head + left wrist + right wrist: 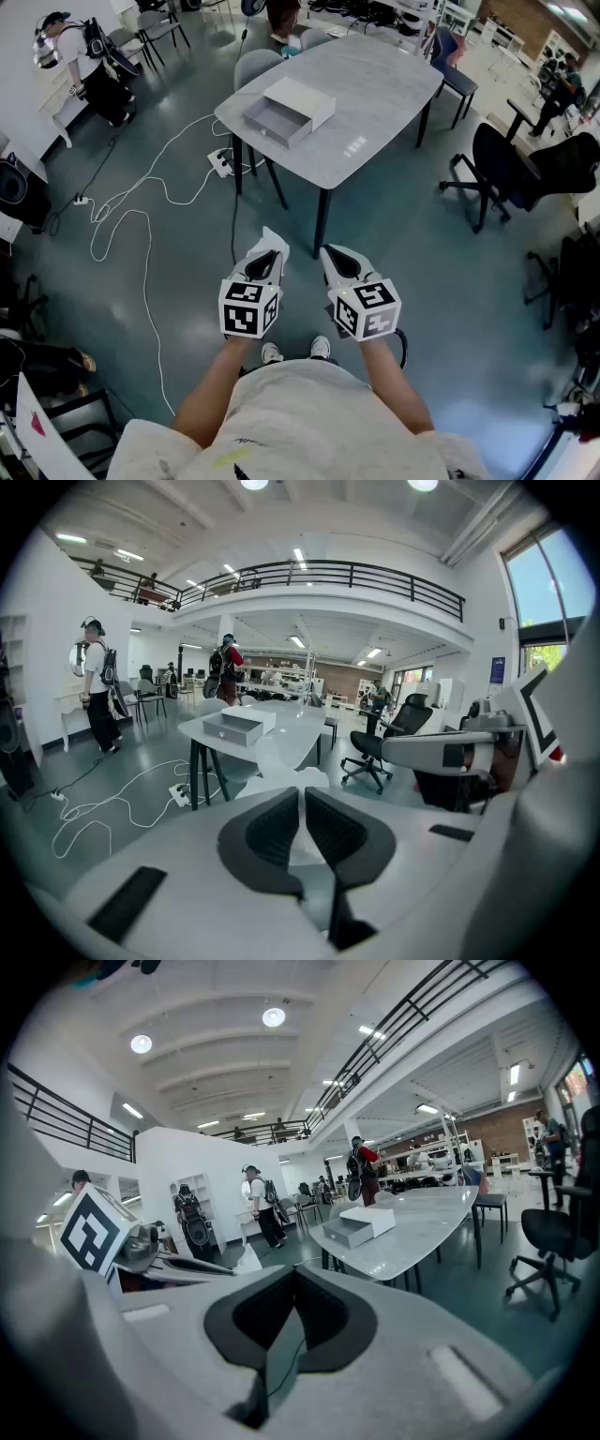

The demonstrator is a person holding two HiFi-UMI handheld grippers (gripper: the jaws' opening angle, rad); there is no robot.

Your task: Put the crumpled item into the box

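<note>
A white box (289,110) with its grey drawer pulled open lies on the grey table (356,94), far ahead of me. It also shows in the left gripper view as the box (239,726) and in the right gripper view as the box (367,1223). My left gripper (269,251) is shut on a white crumpled item (281,758) that sticks out past the dark pads (272,832). My right gripper (336,258) is beside it at waist height, its jaws (292,1279) shut with nothing in them. Both are well short of the table.
A white cable (141,211) and a power strip (221,164) lie on the floor left of the table. Black office chairs (511,169) stand to the right and grey chairs (258,66) behind the table. A person (89,66) stands at the far left.
</note>
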